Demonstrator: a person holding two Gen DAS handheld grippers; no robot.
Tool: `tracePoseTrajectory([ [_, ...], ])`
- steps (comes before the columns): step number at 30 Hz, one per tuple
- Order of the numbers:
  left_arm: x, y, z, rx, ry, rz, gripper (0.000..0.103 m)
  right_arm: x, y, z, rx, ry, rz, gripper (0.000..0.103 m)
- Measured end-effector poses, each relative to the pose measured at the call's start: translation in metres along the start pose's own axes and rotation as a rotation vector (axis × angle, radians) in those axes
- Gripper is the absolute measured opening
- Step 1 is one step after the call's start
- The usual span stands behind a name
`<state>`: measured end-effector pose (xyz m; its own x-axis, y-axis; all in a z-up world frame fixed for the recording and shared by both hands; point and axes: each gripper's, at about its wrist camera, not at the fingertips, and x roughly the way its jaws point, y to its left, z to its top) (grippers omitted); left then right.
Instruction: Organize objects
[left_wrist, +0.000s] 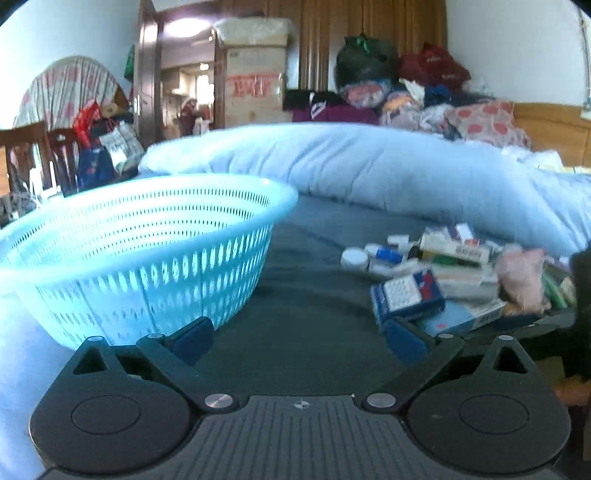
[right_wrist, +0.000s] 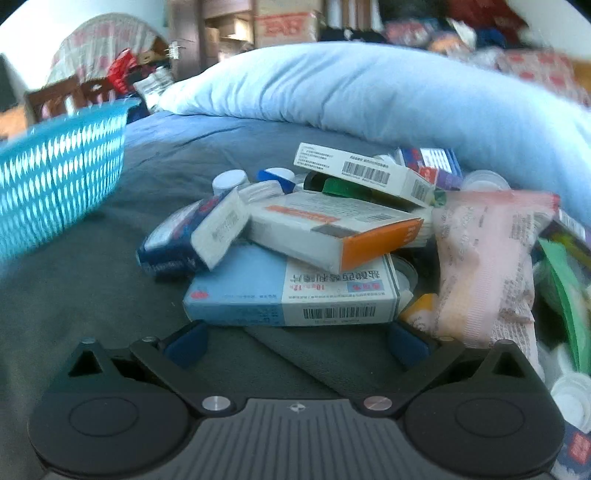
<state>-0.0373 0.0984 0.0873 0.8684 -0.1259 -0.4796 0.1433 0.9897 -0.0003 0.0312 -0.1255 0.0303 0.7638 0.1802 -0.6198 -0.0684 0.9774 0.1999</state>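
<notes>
The left gripper is held wide open with nothing between its blue pads. Bare grey bedsheet is seen between and ahead of the fingers, an open lane running up to the rolled light-blue duvet. Just beyond the left finger, the slotted wall of the turquoise basket is found, its rim well above the pad and its base beside it. Off the right finger, a dark-blue box and the rest of the medicine pile are seen, close to that pad.

The right gripper is likewise spread wide and holds nothing. Directly ahead, between the fingers, the barcoded front edge of a light-blue medicine box is faced, just beyond the pads; whether it is touched cannot be told. An orange-ended white box is stacked tilted on top. A pink sachet stands just past the right finger. To the left of the left finger, clear sheet extends to the basket, well apart from the pile.
</notes>
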Motion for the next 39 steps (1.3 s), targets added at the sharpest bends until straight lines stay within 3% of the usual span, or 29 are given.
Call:
tracePoseTrajectory([
  [4,-0.016,-0.016,0.011,0.036,-0.033,-0.035,0.103,-0.102,0.005,0.007,0.046,-0.277,0.078,0.103],
  [6,-0.017,-0.025,0.012,0.048,-0.032,-0.077,0.103,-0.159,-0.003,-0.01,0.05,-0.387,0.001,0.103],
  [7,-0.02,-0.031,0.013,0.057,-0.033,-0.108,0.103,-0.178,-0.01,-0.021,0.058,-0.399,-0.036,0.103],
  [8,-0.022,-0.037,0.012,0.066,-0.034,-0.137,0.103,-0.194,-0.019,-0.033,0.064,-0.384,-0.096,0.103],
  [11,-0.018,-0.066,0.008,0.1,-0.042,-0.259,0.103,-0.218,-0.051,-0.073,0.106,-0.231,-0.427,0.103],
  [12,-0.017,-0.077,0.007,0.105,-0.048,-0.298,0.103,-0.221,-0.067,-0.085,0.133,-0.181,-0.439,0.102],
  [18,-0.002,-0.15,-0.005,0.194,-0.01,-0.476,0.102,-0.205,-0.114,-0.114,0.193,-0.059,-0.448,0.081],
  [23,0.018,-0.191,-0.012,0.236,0.025,-0.518,0.102,-0.184,-0.139,-0.117,0.234,-0.01,-0.426,0.06],
  [24,0.024,-0.198,-0.014,0.244,0.039,-0.528,0.102,-0.182,-0.142,-0.116,0.237,-0.01,-0.422,0.058],
  [26,0.03,-0.214,-0.019,0.276,0.054,-0.553,0.101,-0.188,-0.144,-0.115,0.25,-0.023,-0.416,0.042],
  [31,0.047,-0.247,-0.035,0.339,0.096,-0.551,0.098,-0.226,-0.137,-0.109,0.195,-0.13,-0.395,0.042],
  [32,0.054,-0.253,-0.039,0.347,0.126,-0.553,0.093,-0.229,-0.134,-0.106,0.174,-0.139,-0.394,0.042],
  [33,0.059,-0.257,-0.044,0.355,0.156,-0.563,0.077,-0.232,-0.131,-0.104,0.155,-0.149,-0.392,0.042],
  [35,0.072,-0.261,-0.052,0.346,0.218,-0.591,0.062,-0.239,-0.129,-0.101,0.142,-0.168,-0.386,0.042],
  [36,0.074,-0.262,-0.054,0.342,0.212,-0.587,0.055,-0.24,-0.129,-0.098,0.143,-0.176,-0.38,0.042],
  [39,0.06,-0.25,-0.041,0.324,0.163,-0.564,0.05,-0.247,-0.124,-0.081,0.114,-0.216,-0.353,0.042],
])
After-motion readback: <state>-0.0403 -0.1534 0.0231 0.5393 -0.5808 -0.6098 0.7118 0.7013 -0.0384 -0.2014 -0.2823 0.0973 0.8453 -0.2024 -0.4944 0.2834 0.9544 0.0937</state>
